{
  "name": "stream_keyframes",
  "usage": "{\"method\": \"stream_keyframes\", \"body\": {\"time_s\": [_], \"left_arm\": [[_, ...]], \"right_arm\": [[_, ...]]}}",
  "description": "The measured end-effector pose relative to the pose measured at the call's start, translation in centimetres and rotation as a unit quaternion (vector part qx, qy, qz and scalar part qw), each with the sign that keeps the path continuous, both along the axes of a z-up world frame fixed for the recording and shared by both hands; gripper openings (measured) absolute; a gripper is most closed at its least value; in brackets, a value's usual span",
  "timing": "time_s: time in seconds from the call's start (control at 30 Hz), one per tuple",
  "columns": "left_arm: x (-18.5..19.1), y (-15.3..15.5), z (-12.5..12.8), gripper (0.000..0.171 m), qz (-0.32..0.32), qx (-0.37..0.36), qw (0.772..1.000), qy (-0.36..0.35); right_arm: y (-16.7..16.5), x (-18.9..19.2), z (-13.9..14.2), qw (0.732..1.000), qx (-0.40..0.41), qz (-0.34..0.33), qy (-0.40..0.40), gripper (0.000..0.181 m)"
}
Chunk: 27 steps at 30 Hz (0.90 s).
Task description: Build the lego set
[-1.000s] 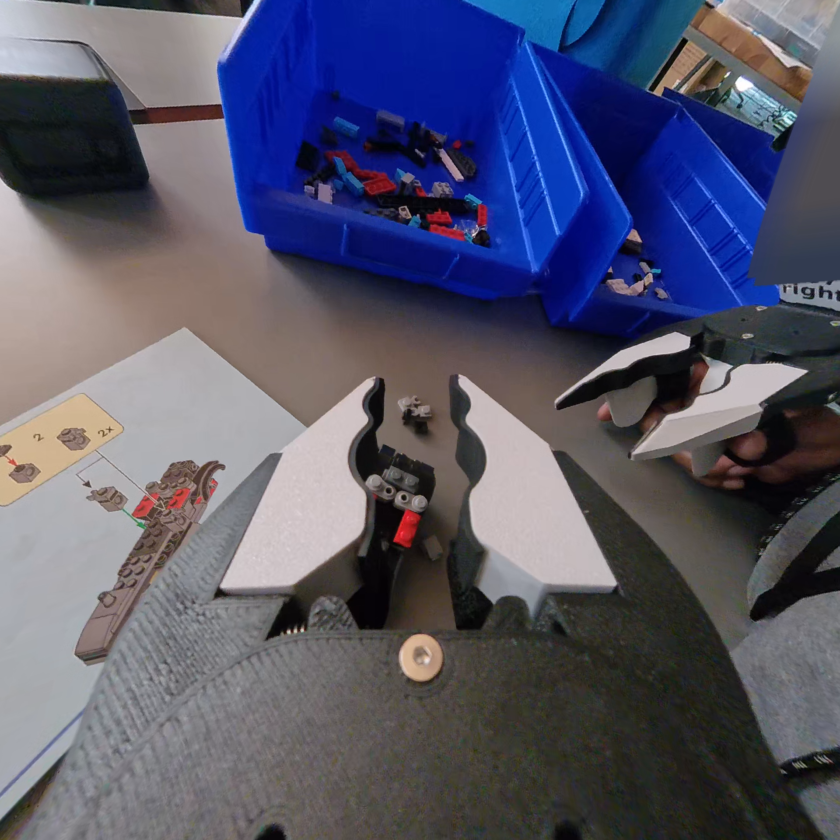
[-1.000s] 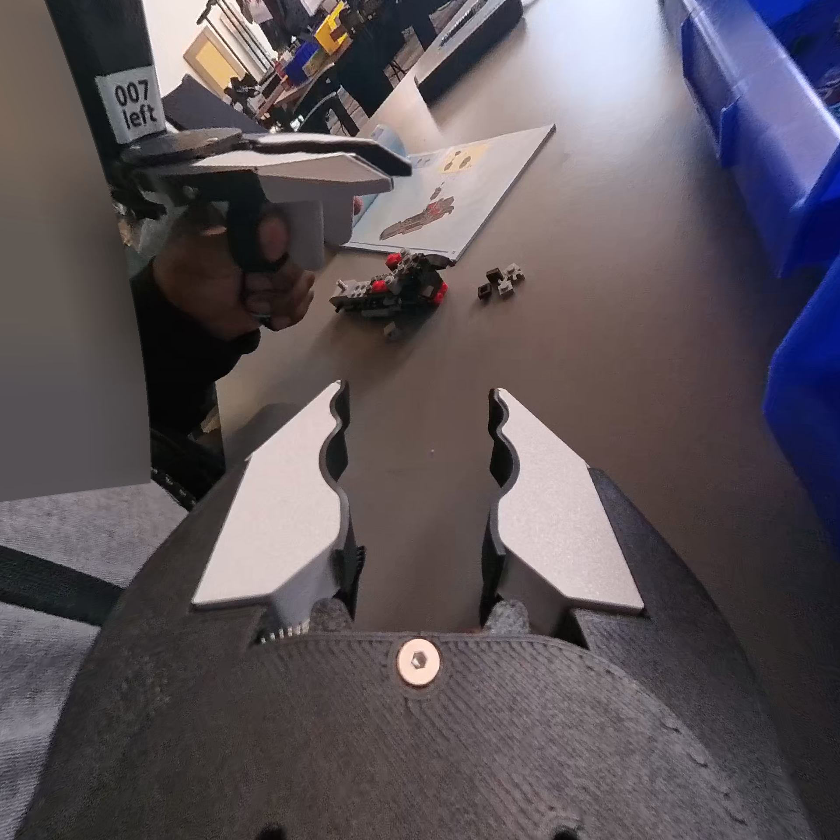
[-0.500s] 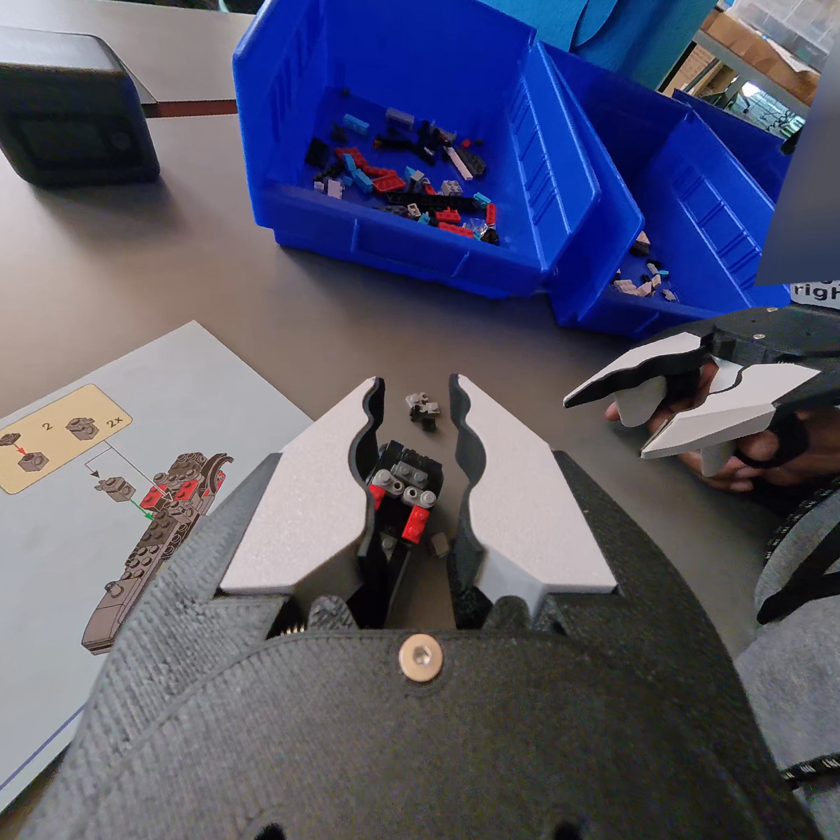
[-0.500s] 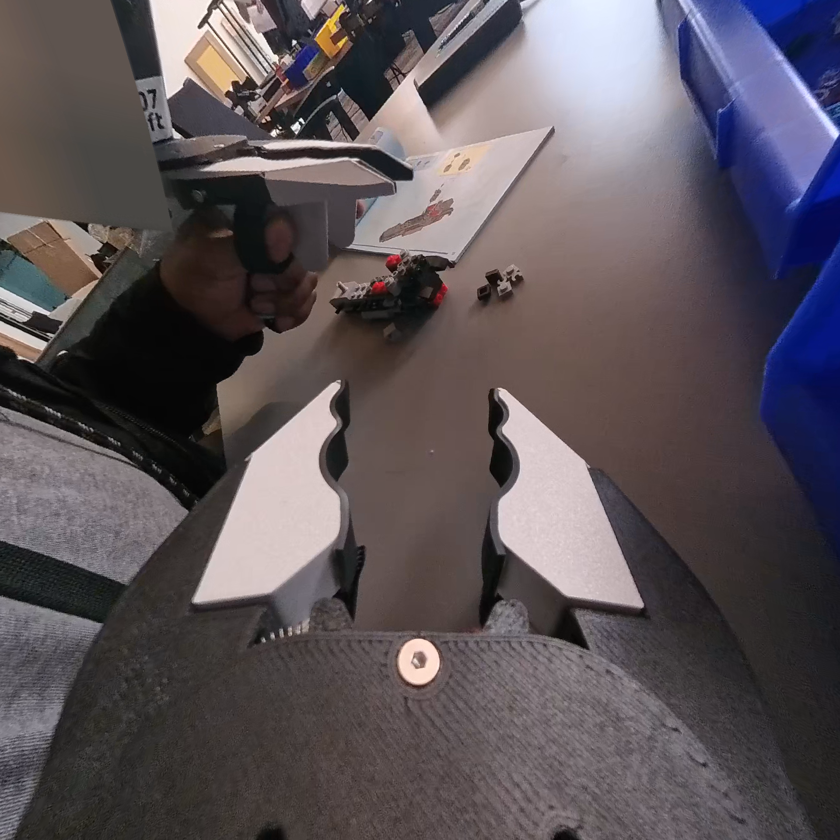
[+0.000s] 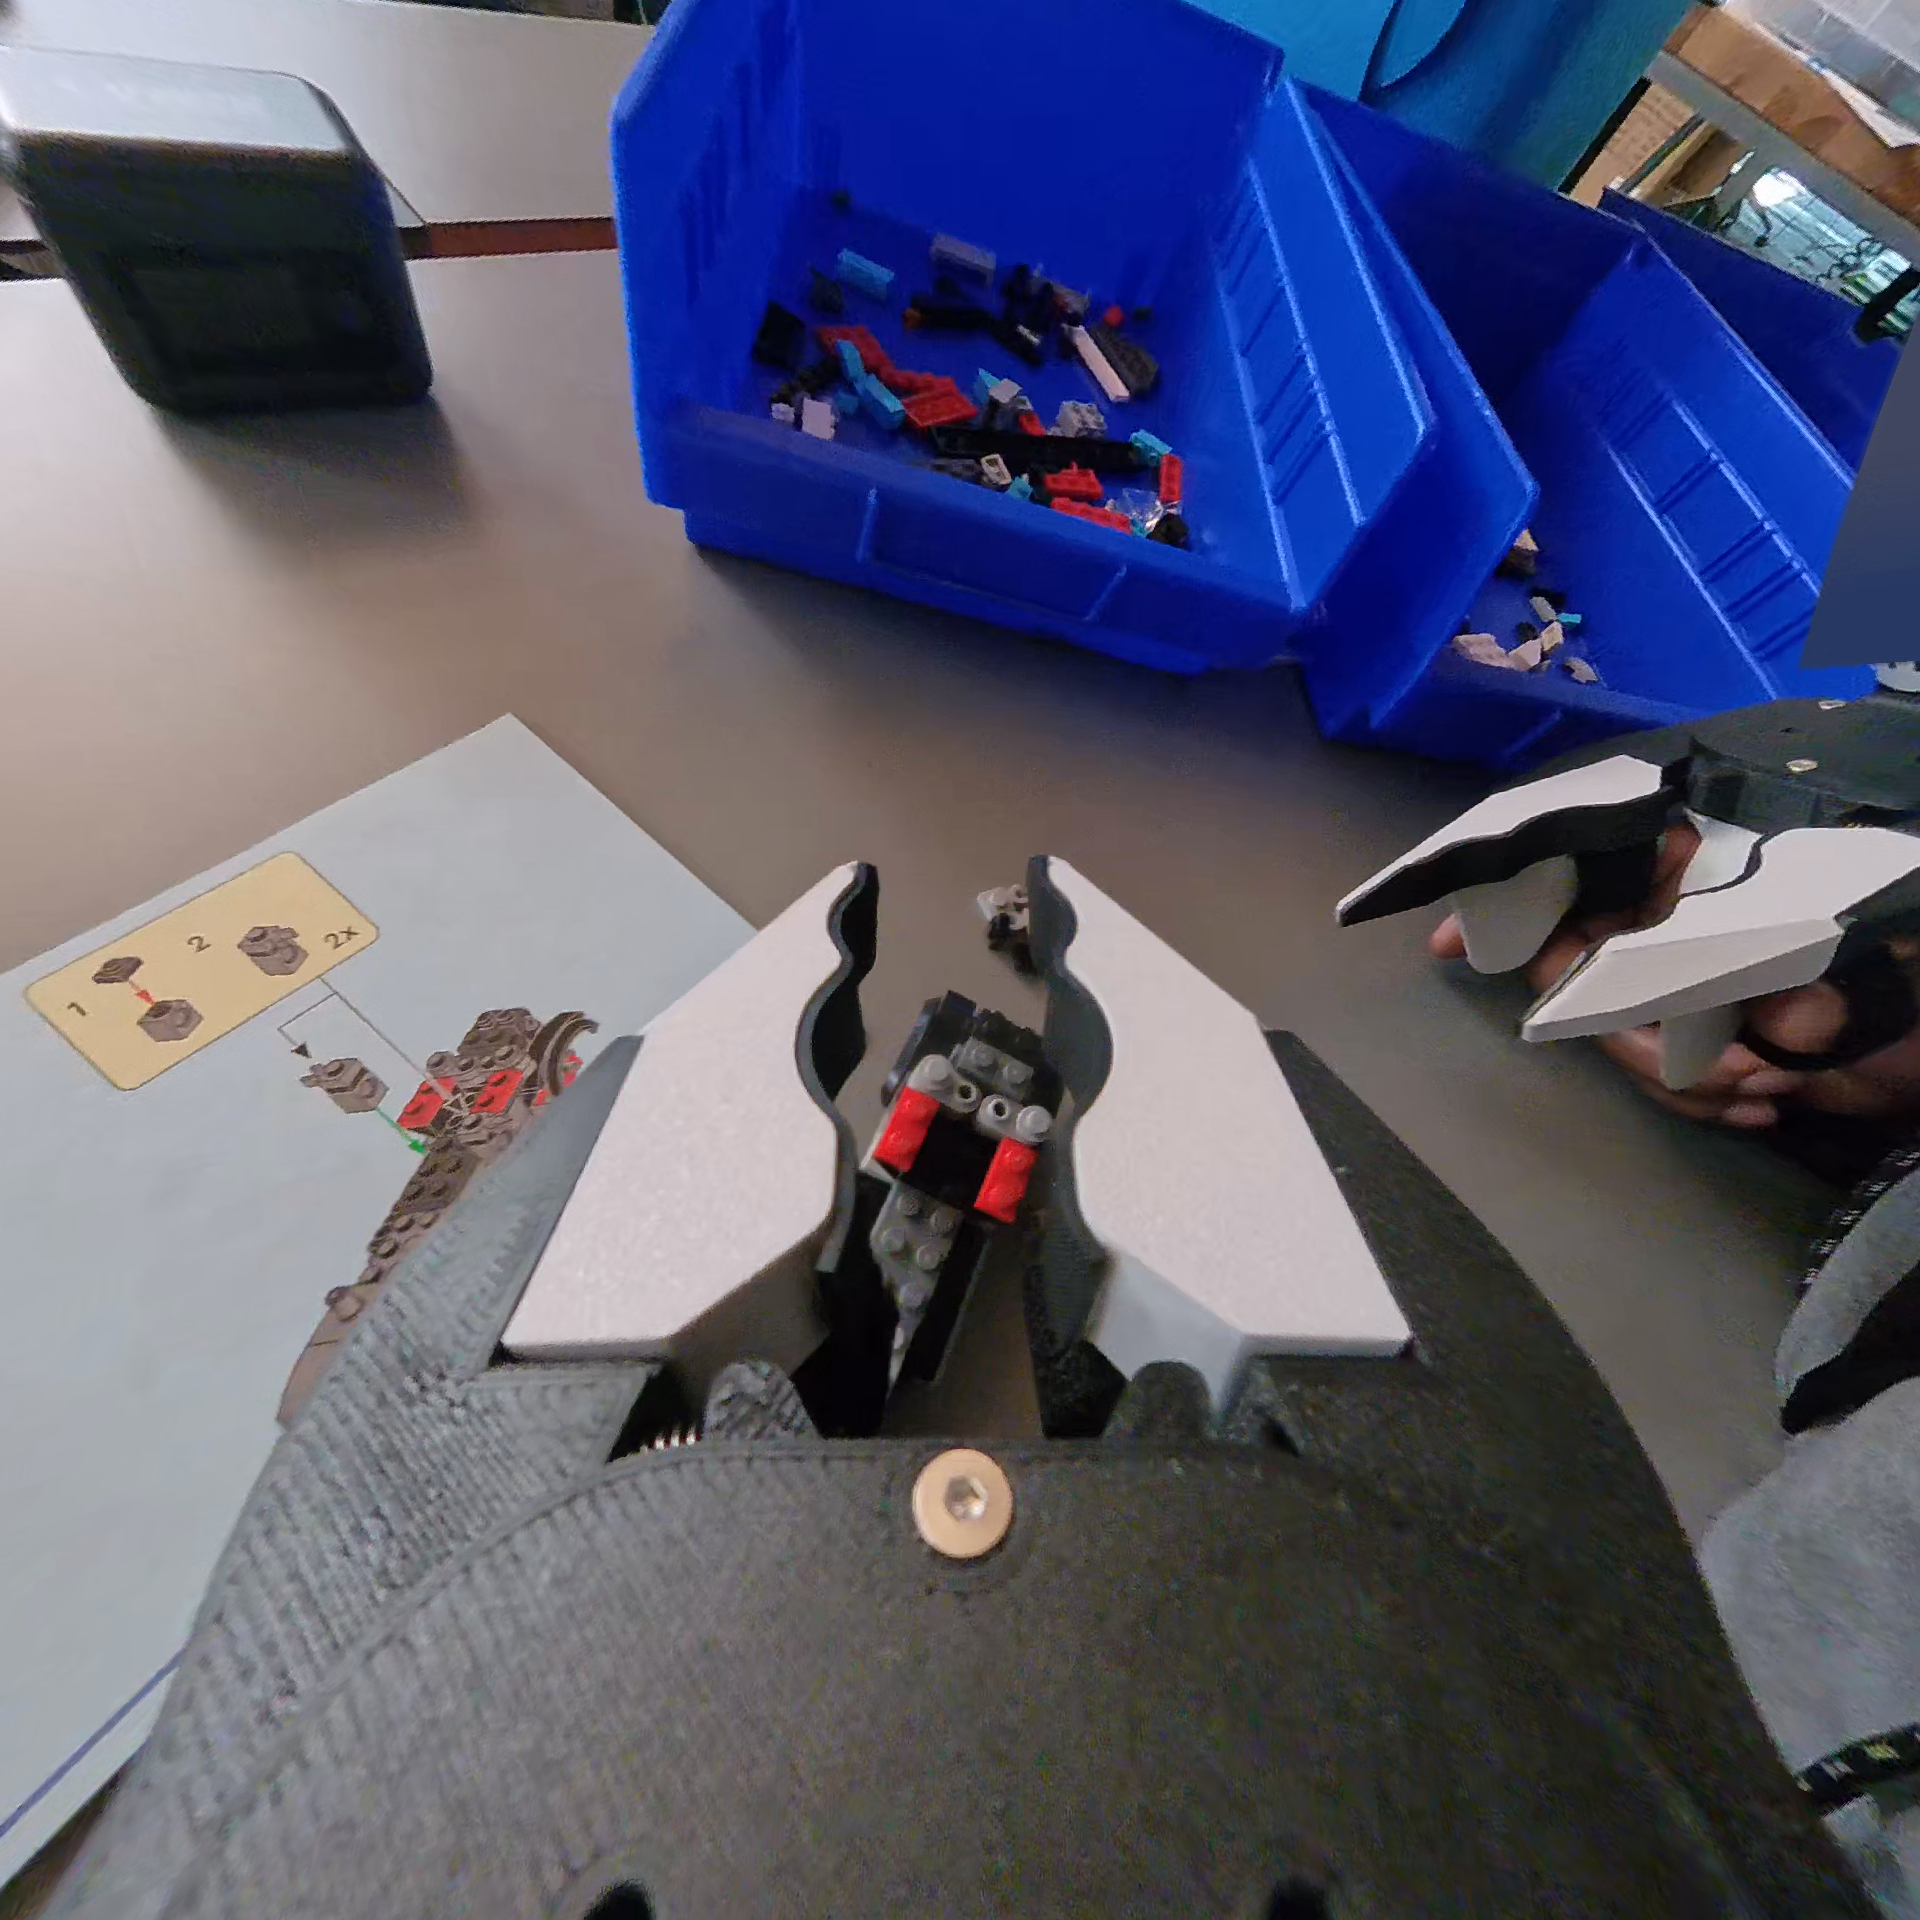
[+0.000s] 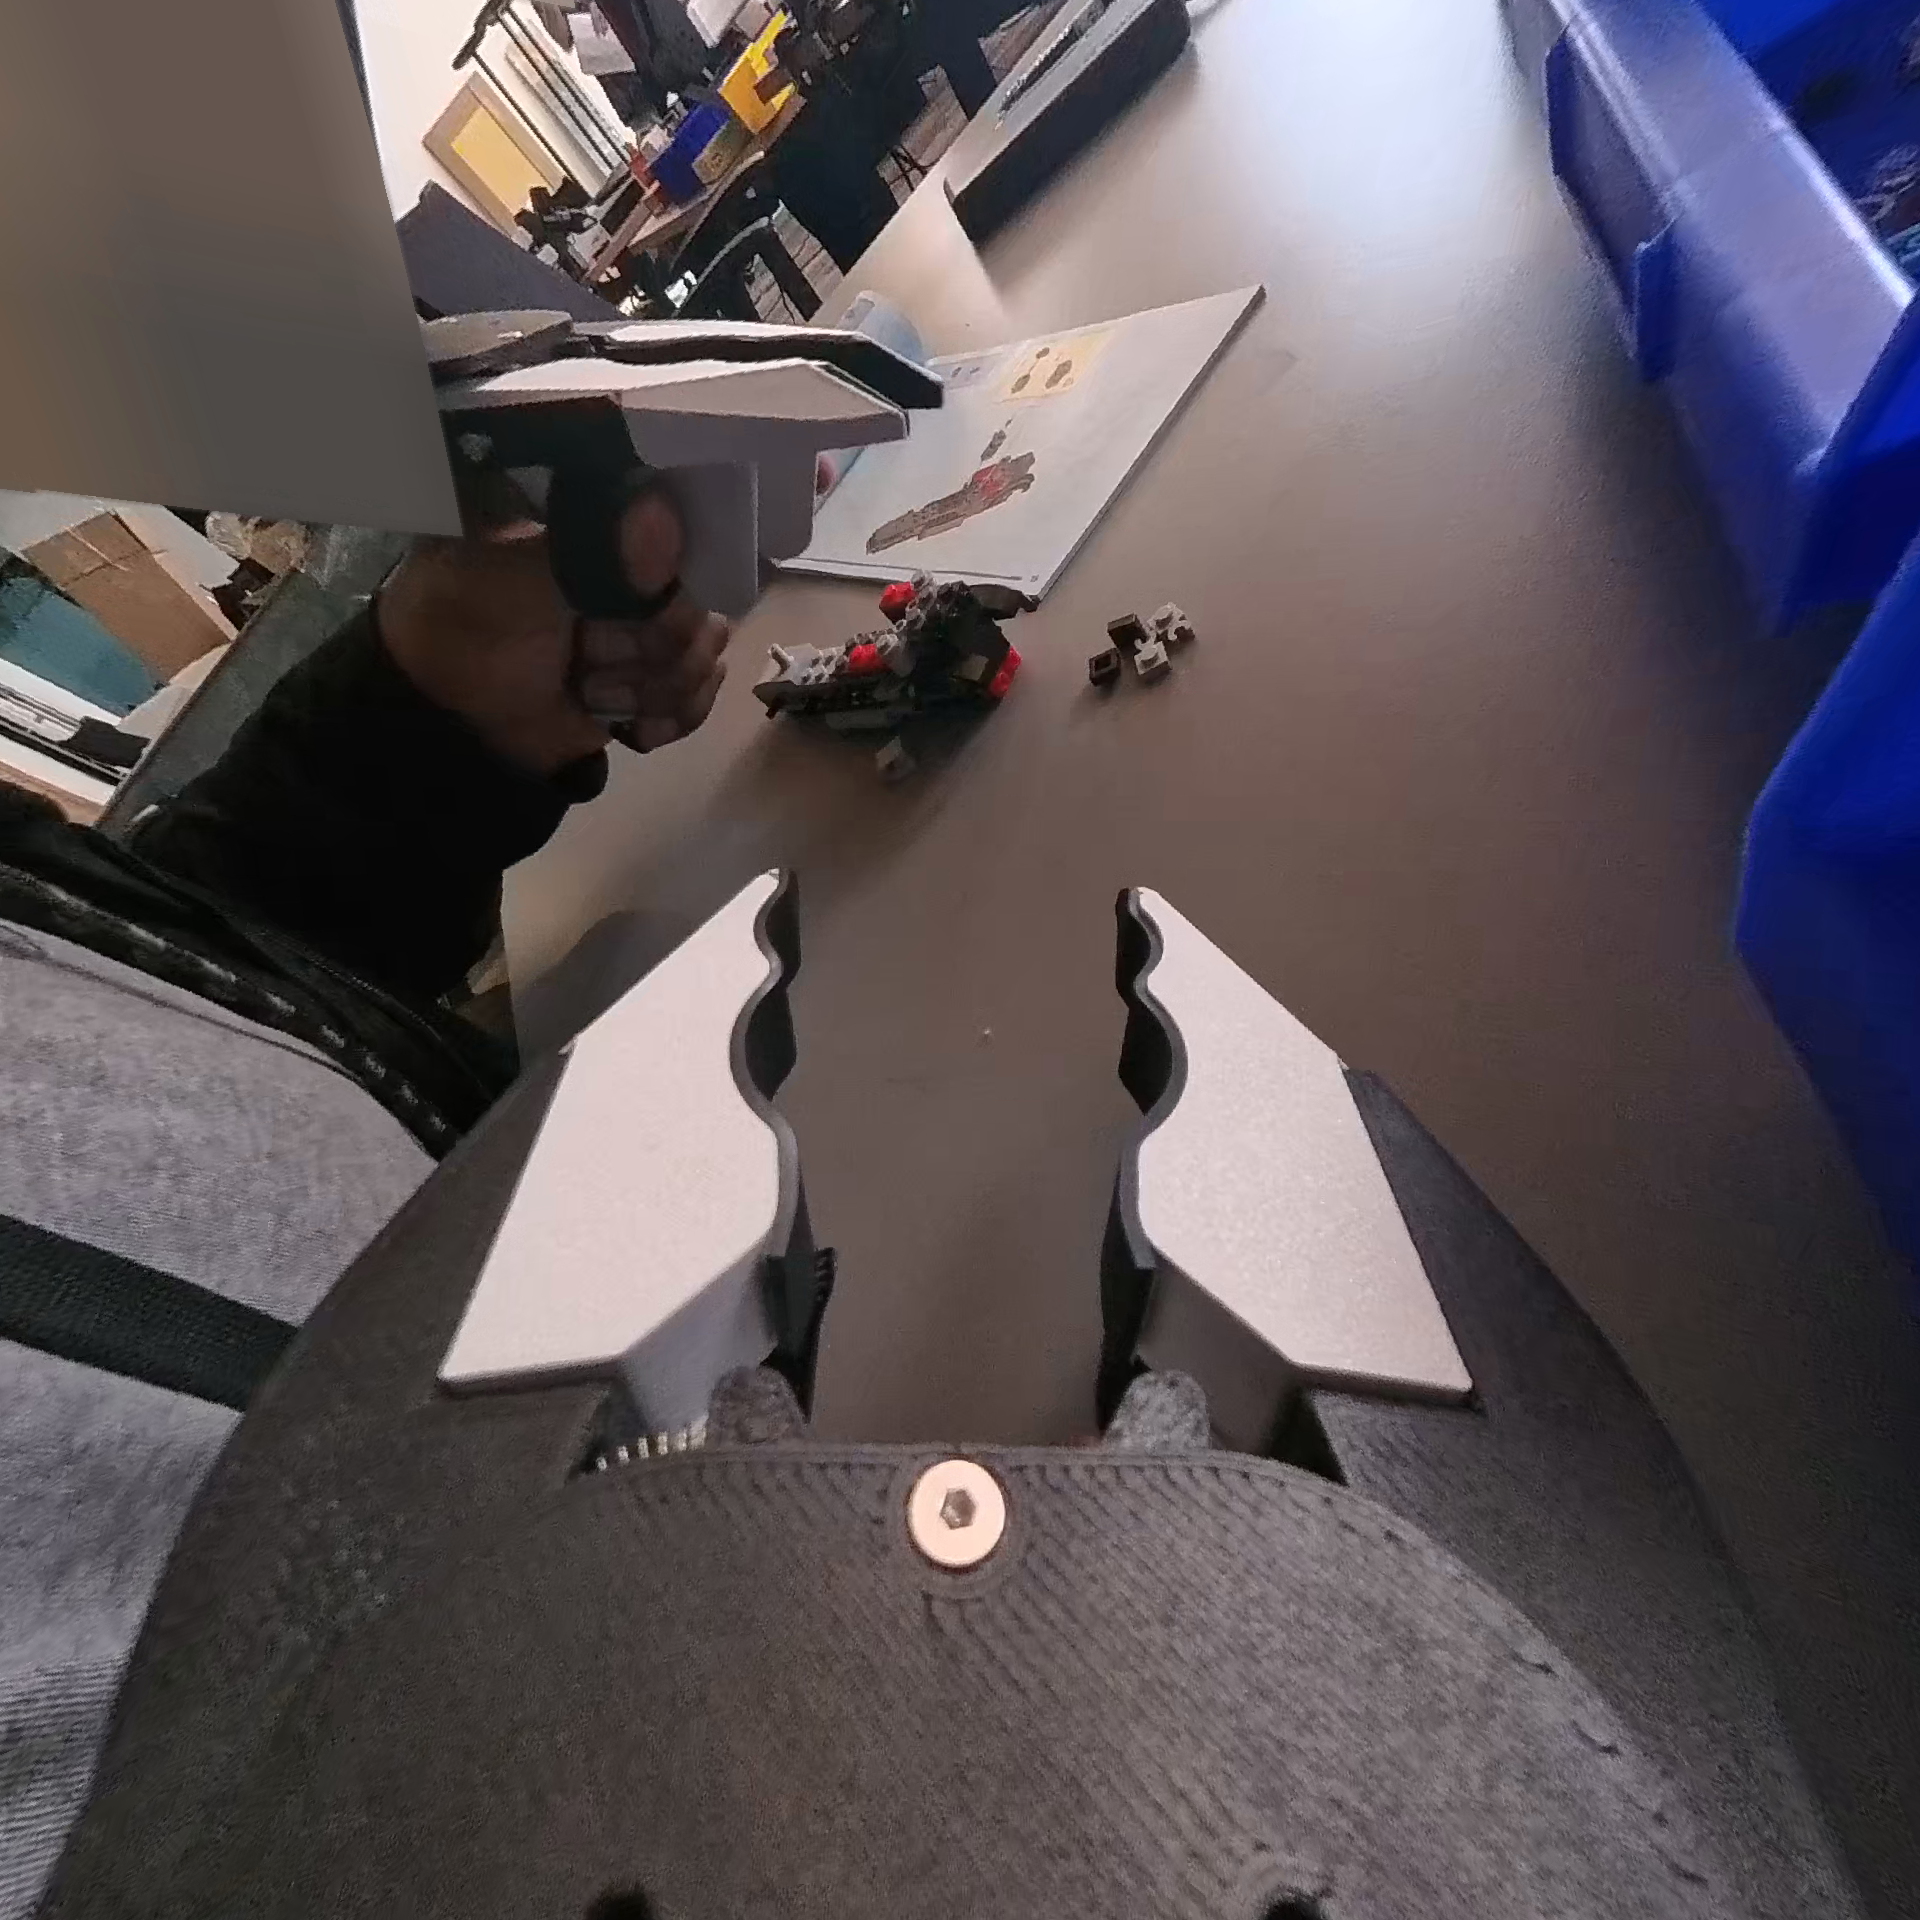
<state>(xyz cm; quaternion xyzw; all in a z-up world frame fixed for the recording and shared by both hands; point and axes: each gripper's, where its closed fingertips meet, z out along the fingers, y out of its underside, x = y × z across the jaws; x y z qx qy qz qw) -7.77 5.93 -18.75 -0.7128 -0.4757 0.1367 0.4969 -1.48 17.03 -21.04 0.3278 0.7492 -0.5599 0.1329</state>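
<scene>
Black, grey and red lego model (image 5: 961, 1132) on the tabletop (image 6: 1351, 852) mid-frame, left tool (image 5: 951, 883) above it, parted, gripping nothing, right tool (image 6: 951, 904) spread wide, empty, loose small bricks (image 6: 1141, 649) just beside the model.

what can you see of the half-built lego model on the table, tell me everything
The half-built lego model is a small, long, ship-like assembly of black and grey studded plastic pieces with red bricks on both sides of its wider end and a grey plate tapering to a point. It lies flat on the dark table, beside the instruction booklet. The open left gripper hangs above it without touching. A small loose grey piece sits against its side.
</scene>
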Motion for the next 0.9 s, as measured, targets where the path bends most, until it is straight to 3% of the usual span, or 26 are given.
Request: {"method": "stream_keyframes", "body": {"time_s": [0.47,0.9], "left_arm": [[-0.5,-2.3,-0.1,0.031,0.019,0.013,1.0,0.012],[-0.6,-2.0,-0.1,0.031,0.019,0.006,1.0,0.008]], "right_arm": [[-0.2,-0.2,-0.4,1.0,0.013,-0.003,-0.007,0.06],[-0.1,-0.1,-0.3,1.0,0.007,0.0,-0.006,0.06]]}}
